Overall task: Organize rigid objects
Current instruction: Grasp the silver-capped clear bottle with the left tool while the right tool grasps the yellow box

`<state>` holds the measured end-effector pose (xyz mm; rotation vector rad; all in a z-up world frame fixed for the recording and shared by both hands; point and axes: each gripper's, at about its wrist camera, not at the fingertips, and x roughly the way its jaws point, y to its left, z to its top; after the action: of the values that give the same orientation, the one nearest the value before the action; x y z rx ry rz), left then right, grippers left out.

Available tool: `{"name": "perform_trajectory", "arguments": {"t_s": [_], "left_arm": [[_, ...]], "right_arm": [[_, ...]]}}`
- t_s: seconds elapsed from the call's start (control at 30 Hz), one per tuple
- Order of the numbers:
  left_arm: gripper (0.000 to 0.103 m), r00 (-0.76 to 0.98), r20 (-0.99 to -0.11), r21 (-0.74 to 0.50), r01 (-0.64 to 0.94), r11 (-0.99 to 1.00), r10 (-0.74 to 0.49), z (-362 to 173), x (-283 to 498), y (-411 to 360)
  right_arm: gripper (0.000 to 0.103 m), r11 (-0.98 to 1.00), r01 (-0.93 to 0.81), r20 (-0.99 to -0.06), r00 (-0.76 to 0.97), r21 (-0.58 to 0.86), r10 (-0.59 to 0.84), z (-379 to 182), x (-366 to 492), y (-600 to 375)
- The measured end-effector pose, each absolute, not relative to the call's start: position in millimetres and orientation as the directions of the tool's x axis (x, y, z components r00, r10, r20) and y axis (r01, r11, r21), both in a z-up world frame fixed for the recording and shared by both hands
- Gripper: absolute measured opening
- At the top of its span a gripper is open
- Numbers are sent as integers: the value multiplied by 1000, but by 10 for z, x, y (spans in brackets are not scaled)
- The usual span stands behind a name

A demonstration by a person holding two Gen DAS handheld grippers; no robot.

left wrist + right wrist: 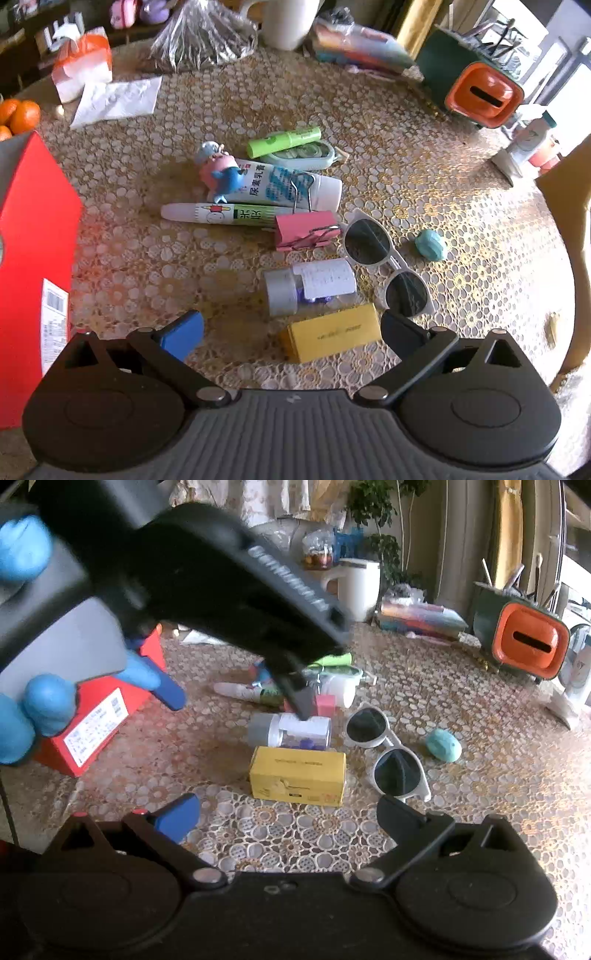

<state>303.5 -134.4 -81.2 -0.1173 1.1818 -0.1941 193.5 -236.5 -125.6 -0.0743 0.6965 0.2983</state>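
left hand-held gripper (291,328) gapes above yellow box (332,338), near red box (33,258).

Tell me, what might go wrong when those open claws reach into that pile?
The clear pill bottle lies on its side, so it may roll if nudged. The white-framed sunglasses sit close beside the yellow cardboard box, so a finger could snag them. Both the left gripper and right gripper crowd the same spot.

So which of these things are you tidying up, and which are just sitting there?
For tidying: yellow box, clear pill bottle, white sunglasses, pink binder clip, glue stick, cream tube, green highlighter, teal eraser.

Just sitting there: oranges, white mug, tissue, orange-fronted organizer.
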Motion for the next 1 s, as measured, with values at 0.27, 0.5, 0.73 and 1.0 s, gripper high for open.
{"name": "perform_trajectory", "arguments": {"t_s": [0.27,0.5,0.73,1.0], "left_arm": [[103,308,-927,-223,11,975,-215,-1007,3268,-1441],[103,264,-937,-244,-33,969,-227,-1217,3395,-1488],[103,255,-944,-230,-56,971,-209,-1325,3452,-1485],[102,266,-945,-208,-39,977,-190,-1369,3437,-1507]], "right_arm": [[102,952,-304,-656,710,41,255,-1364,2113,-2337],[99,956,-290,-656,712,51,251,-1417,2235,-2306],[95,956,-290,-662,711,32,238,-1464,2286,-2221],[85,958,-287,-670,708,13,221,-1514,2291,-2202]]}}
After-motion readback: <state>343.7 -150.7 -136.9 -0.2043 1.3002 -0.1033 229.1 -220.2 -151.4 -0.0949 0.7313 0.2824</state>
